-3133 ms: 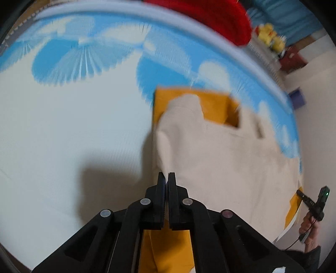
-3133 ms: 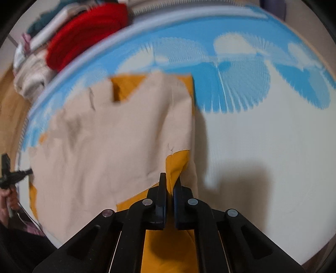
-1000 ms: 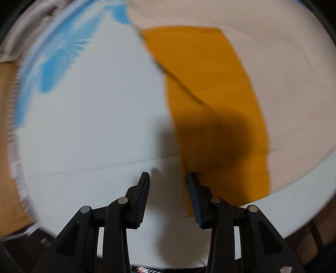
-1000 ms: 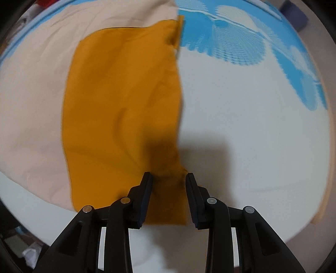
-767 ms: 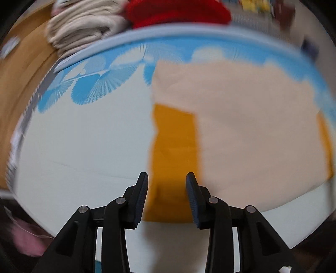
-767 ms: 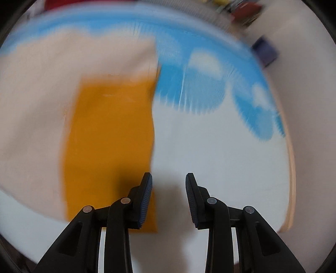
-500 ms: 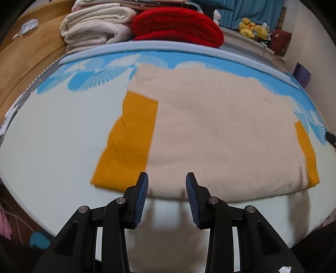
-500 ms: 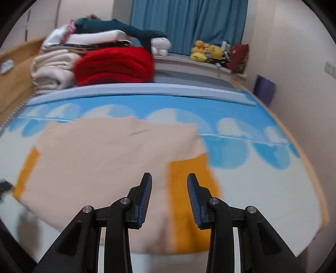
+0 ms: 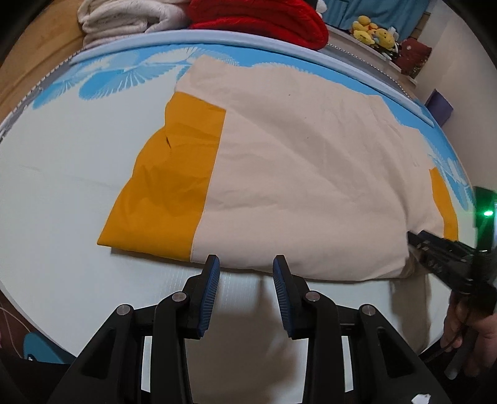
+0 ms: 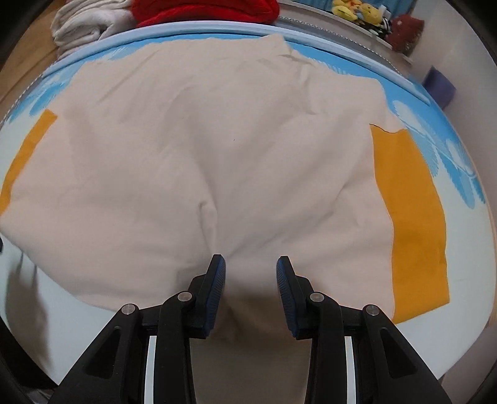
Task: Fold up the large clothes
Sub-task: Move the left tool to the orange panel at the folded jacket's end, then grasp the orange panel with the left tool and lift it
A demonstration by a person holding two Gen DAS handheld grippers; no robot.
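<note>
A large beige cloth (image 9: 310,171) lies spread on the bed, with an orange layer (image 9: 174,180) showing at its left end and a narrow orange strip (image 9: 442,205) at its right. My left gripper (image 9: 246,270) hovers at the cloth's near edge, its jaws closing slightly with nothing between them. In the right wrist view the beige cloth (image 10: 202,140) fills the middle, with an orange panel (image 10: 410,217) on the right. My right gripper (image 10: 251,270) stands open over the near hem, holding nothing. The left wrist view also catches the right gripper (image 9: 441,258), held by a hand (image 9: 472,335).
The bed sheet (image 9: 62,186) is white with a blue fan pattern along its far side. A red blanket (image 9: 264,15) and folded white blankets (image 9: 124,15) are stacked beyond it. Plush toys (image 9: 372,31) and a purple box (image 9: 439,107) sit at the far right.
Both grippers, shut on the cloth three seconds ago, now stand open and hold nothing. Both views swung from the orange ends back to the near edge of the cloth.
</note>
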